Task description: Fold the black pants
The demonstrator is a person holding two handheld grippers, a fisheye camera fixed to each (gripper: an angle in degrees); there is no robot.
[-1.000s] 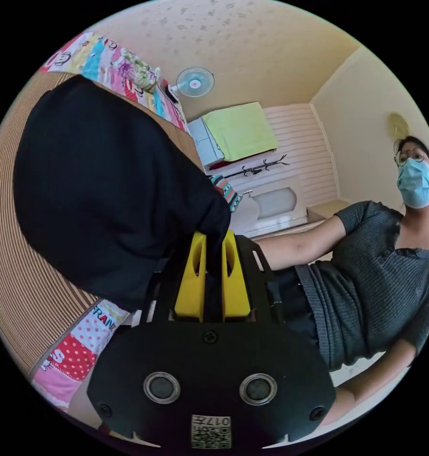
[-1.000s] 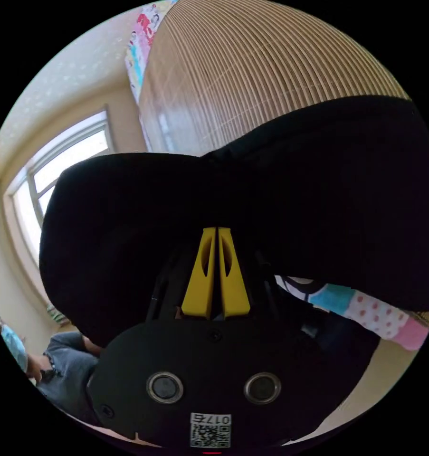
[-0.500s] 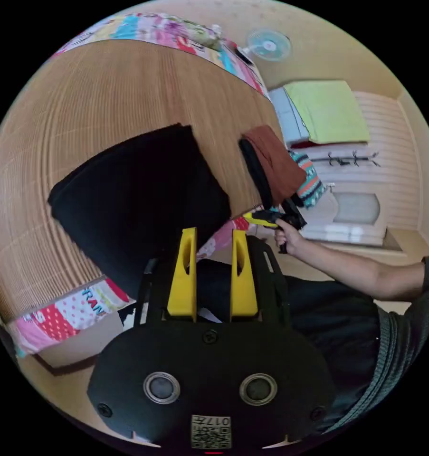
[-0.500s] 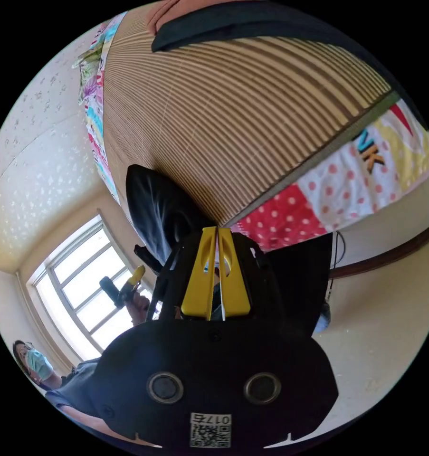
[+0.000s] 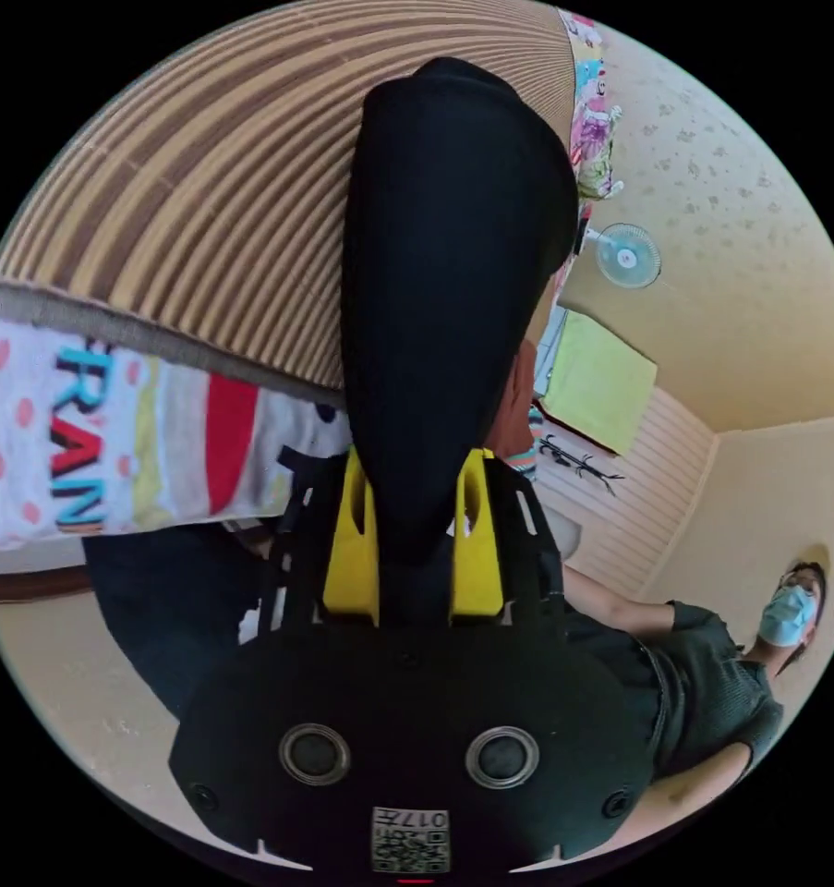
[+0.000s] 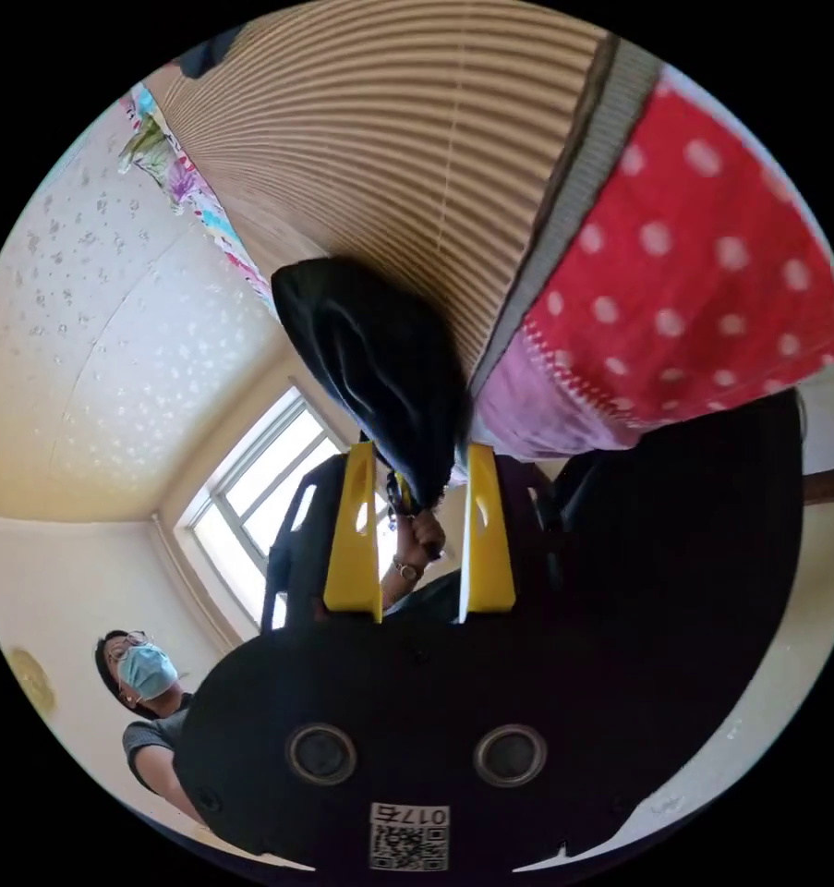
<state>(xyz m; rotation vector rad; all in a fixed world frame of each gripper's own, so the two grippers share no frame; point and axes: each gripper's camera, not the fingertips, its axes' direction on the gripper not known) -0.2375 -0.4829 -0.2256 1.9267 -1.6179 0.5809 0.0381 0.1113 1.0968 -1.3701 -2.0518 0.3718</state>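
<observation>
The black pants (image 5: 453, 259) lie folded in a thick bundle on the striped bamboo mat (image 5: 204, 185) at the bed's edge. My left gripper (image 5: 418, 457) stands with its yellow jaws spread wide, and the near end of the bundle fills the gap between them. In the right gripper view the pants (image 6: 380, 360) taper to a corner that reaches between the tips of my right gripper (image 6: 423, 450), whose jaws are also wide apart. Behind that corner shows the person's hand (image 6: 417, 545).
A patchwork sheet (image 5: 112, 443) hangs off the bed's side under the mat, red with dots (image 6: 694, 277) by the right gripper. A brown garment (image 5: 520, 407) lies beyond the pants. The person (image 5: 712, 665) stands beside the bed. There is a window (image 6: 278, 480) and a wall fan (image 5: 627, 256).
A second ago both grippers were shut on the lifted pants. The pants now lie on the mat, both grippers have opened, and their jaws sit around the bundle's edge.
</observation>
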